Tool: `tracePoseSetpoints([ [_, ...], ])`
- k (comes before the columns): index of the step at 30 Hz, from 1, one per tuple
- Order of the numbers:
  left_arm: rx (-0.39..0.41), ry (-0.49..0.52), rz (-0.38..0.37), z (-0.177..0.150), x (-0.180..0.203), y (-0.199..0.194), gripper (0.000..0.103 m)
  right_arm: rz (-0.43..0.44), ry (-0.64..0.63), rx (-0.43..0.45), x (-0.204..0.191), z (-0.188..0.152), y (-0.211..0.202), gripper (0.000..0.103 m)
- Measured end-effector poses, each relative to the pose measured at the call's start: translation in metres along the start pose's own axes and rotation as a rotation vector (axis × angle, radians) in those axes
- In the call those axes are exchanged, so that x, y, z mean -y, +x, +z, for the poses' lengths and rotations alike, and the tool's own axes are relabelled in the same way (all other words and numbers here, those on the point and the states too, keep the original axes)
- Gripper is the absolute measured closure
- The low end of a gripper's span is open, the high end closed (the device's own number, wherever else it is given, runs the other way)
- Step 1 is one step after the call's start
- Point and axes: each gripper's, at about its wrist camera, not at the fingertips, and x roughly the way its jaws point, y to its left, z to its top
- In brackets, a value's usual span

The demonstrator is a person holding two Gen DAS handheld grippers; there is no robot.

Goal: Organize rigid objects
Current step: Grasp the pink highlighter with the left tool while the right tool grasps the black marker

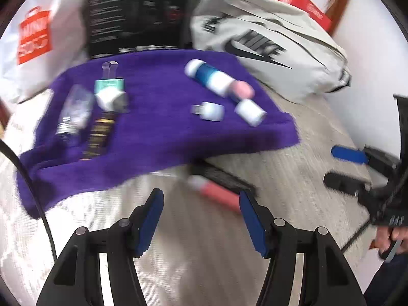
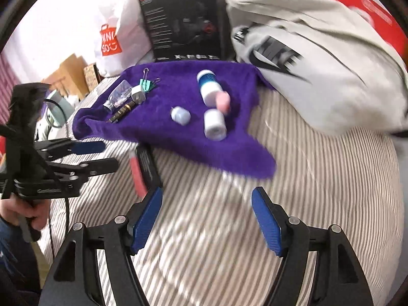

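A purple towel lies on a striped bed. On its left part are a clear bottle, a white plug, a teal binder clip and a dark tube. On its right part are a blue-white bottle, a pink piece, a white jar and a small white cap. A pink tube and a black flat item lie off the towel. My left gripper and right gripper are open, holding nothing.
Behind the towel stand a black box, a white shopping bag and a grey sports bag. A red box is at the back right. A hand holds the left gripper's handle.
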Motion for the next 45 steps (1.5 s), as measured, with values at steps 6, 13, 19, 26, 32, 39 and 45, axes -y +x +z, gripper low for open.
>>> tracePoseSetpoints([
  [6,-0.055,0.035,0.025,-0.003,0.029,0.025,0.043,0.032,0.088,-0.01,0.007,-0.031,-0.008,0.031],
  [13,-0.083,0.089,0.183,-0.024,0.016,0.019,0.039,0.057,0.099,-0.005,-0.002,-0.043,-0.008,0.031],
  [19,-0.078,0.069,0.185,-0.029,0.006,0.016,0.039,0.086,0.098,-0.018,-0.009,-0.046,0.002,0.031],
  [26,-0.071,0.1,0.239,-0.035,0.0,0.008,0.036,0.081,0.101,-0.036,-0.008,-0.048,0.007,0.031],
  [32,-0.061,0.034,0.235,-0.027,-0.012,0.011,0.044,0.093,0.115,-0.041,-0.006,-0.049,0.012,0.031],
  [39,-0.032,0.053,0.212,-0.02,-0.005,0.016,0.071,0.1,0.103,-0.057,-0.011,-0.047,0.019,0.031],
  [45,-0.026,0.053,0.176,-0.016,-0.006,0.017,0.085,0.101,0.076,-0.082,-0.021,-0.045,0.027,0.031],
])
